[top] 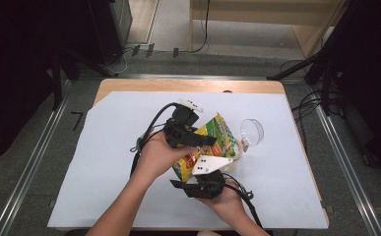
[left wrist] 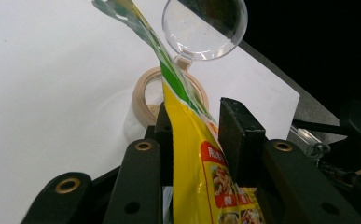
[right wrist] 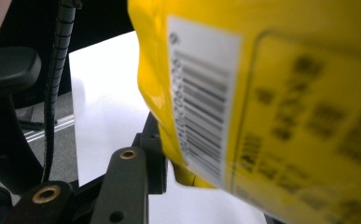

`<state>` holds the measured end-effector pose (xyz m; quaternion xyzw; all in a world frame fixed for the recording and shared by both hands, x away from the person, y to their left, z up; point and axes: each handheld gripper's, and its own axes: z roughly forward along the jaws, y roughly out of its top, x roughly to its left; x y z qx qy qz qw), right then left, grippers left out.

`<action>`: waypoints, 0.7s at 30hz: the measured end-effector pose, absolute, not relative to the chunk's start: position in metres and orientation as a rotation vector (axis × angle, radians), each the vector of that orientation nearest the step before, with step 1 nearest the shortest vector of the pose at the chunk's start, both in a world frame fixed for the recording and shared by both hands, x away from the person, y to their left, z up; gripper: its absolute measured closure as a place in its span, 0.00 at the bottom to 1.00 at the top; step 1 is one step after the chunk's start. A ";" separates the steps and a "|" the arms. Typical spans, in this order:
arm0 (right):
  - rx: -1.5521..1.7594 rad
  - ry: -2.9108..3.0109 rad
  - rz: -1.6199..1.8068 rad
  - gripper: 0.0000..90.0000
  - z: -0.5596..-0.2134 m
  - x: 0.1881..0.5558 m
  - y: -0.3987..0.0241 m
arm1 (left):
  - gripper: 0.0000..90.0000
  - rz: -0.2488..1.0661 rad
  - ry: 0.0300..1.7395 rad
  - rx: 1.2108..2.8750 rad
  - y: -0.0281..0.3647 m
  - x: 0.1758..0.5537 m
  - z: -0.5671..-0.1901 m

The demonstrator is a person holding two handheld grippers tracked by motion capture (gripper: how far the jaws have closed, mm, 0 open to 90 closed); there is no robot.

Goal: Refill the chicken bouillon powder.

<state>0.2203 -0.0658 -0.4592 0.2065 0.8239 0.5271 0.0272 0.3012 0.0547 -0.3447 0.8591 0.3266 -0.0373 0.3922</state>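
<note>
Yellow pouch (top: 212, 140) held over an open jar (top: 235, 156) by both grippers.
The pouch is pinched by the left gripper (left wrist: 197, 135) and right gripper (right wrist: 178, 154); wide bare white sheet (top: 109, 162) is left around.

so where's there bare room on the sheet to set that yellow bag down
The white sheet lies bare along its whole left side, from the left forearm out to the sheet's left edge, and across the far strip below the wooden table edge. Crowded: centre-right, around the yellow printed bag and the clear round jar with its flipped-open lid.
</note>
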 end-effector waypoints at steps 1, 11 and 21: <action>0.653 2.532 1.655 0.74 -0.459 0.221 -0.067 | 0.78 -0.098 0.837 2.175 0.055 0.302 -0.344; 0.626 2.549 1.644 0.71 -0.451 0.227 -0.064 | 0.77 -0.103 0.885 2.176 0.055 0.312 -0.335; 0.602 2.523 1.630 0.75 -0.446 0.230 -0.061 | 0.75 -0.073 0.874 2.180 0.055 0.314 -0.332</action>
